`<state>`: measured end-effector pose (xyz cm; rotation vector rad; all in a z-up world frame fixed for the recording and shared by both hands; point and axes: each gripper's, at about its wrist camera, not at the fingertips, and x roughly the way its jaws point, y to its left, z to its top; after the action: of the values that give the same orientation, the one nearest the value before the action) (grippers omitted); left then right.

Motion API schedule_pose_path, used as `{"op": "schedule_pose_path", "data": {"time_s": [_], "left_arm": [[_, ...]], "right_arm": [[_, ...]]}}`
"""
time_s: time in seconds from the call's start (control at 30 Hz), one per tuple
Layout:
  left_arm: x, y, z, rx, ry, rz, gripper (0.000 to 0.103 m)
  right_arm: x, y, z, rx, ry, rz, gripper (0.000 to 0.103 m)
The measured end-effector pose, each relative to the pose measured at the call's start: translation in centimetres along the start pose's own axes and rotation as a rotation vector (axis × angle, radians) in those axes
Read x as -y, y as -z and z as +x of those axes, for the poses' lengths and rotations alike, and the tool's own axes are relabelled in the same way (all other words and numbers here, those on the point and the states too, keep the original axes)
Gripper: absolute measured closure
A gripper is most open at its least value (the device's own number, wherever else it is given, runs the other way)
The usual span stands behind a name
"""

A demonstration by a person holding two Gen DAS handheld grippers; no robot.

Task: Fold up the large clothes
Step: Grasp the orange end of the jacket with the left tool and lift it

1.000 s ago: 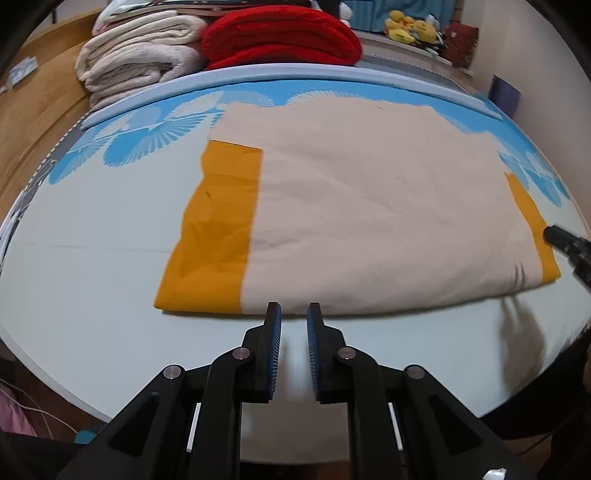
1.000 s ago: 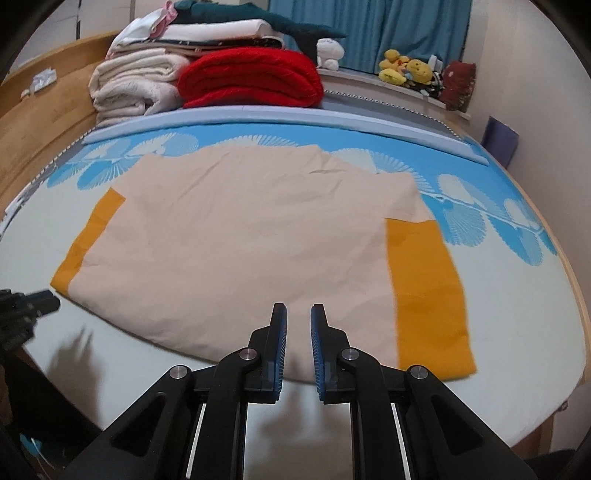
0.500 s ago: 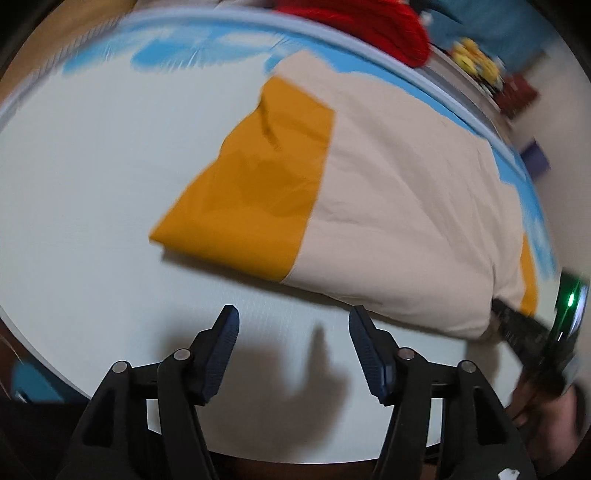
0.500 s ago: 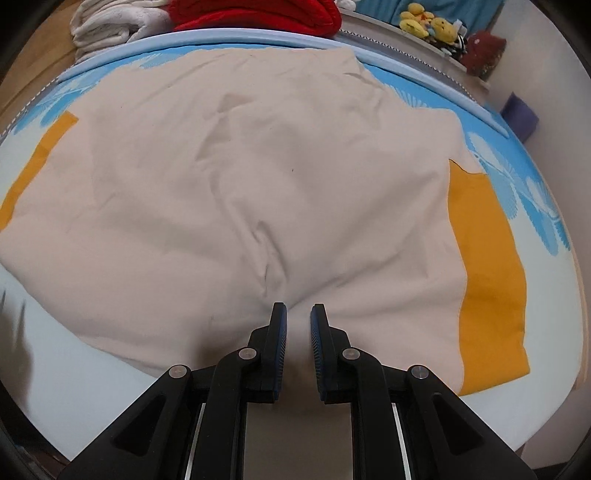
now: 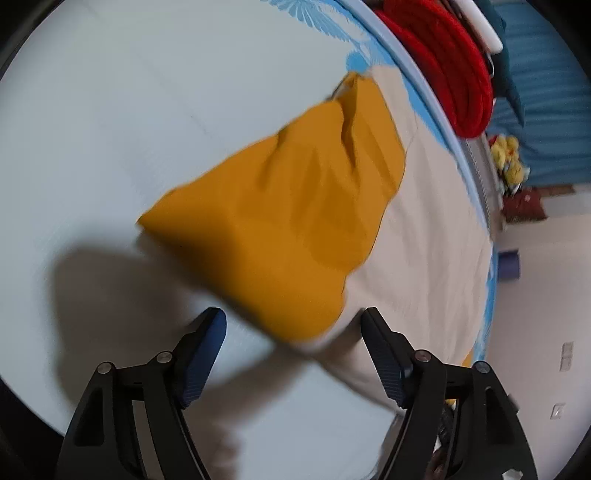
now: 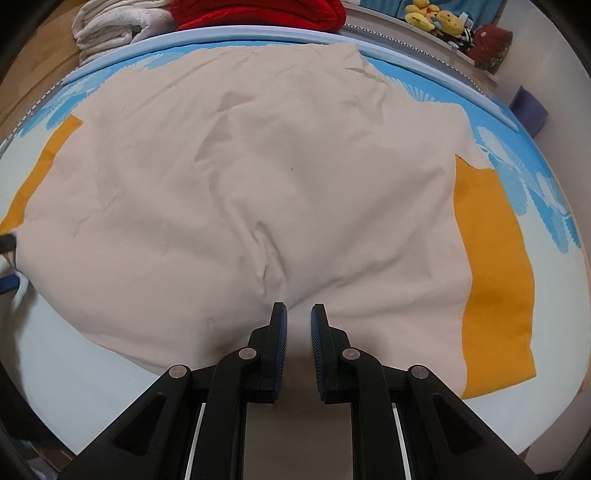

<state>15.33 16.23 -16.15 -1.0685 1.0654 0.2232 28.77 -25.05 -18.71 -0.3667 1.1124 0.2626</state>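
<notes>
Right wrist view, lower centre: the right gripper (image 6: pixel 297 312) has its jaws drawn nearly together with a narrow gap between them, the tips at the near hem of the cream garment (image 6: pixel 258 177); puckers run up the fabric from the tips, which suggests a pinch on the hem, though whether cloth lies between the pads cannot be told. Left wrist view, lower centre: the left gripper (image 5: pixel 293 325) is spread wide and holds nothing; the near corner of the orange sleeve (image 5: pixel 280 221) lies between and just beyond its tips, the frame blurred.

The garment lies spread flat over the middle of the bed (image 6: pixel 66 354), a second orange sleeve (image 6: pixel 495 266) at the right of the right wrist view.

Judgement on the step in hand: the left gripper is lining up on the sleeve corner; to do it well, bring the lower finger under every layer at the hem, close squarely on the corner, and lift both holds together so the fold line runs straight.

Further off: a red blanket (image 6: pixel 258 13) and white folded blankets (image 6: pixel 110 27) at the upper edge; plush toys (image 6: pixel 430 16) upper right.
</notes>
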Motion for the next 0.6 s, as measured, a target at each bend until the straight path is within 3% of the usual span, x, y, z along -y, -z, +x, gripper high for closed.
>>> {"op": "schedule_pose_path", "data": {"time_s": [0.13,0.33,0.5,0.6], "left_arm": [[-0.2,-0.8,-0.2,0.075,0.018,-0.025,0.035],[-0.4,-1.5,0.7,0.124,0.059,-0.077,0.051],[0.1,-1.9,0.5,0.11,0.12,-0.076,0.089],[1.8,-1.8,-1.4,0.139,0.12,-0.005,0.095]], "right_arm": [[0.3,0.0,0.1,-0.003,-0.008,0.001,0.088],[0.8,0.0,0.0,0.002,-0.03,0.033,0.088],[1.5,0.3,-0.9,0.041,-0.061,0.098,0.088],[1.6,0.2,-2.6,0.104,-0.056,0.112,0.088]]}}
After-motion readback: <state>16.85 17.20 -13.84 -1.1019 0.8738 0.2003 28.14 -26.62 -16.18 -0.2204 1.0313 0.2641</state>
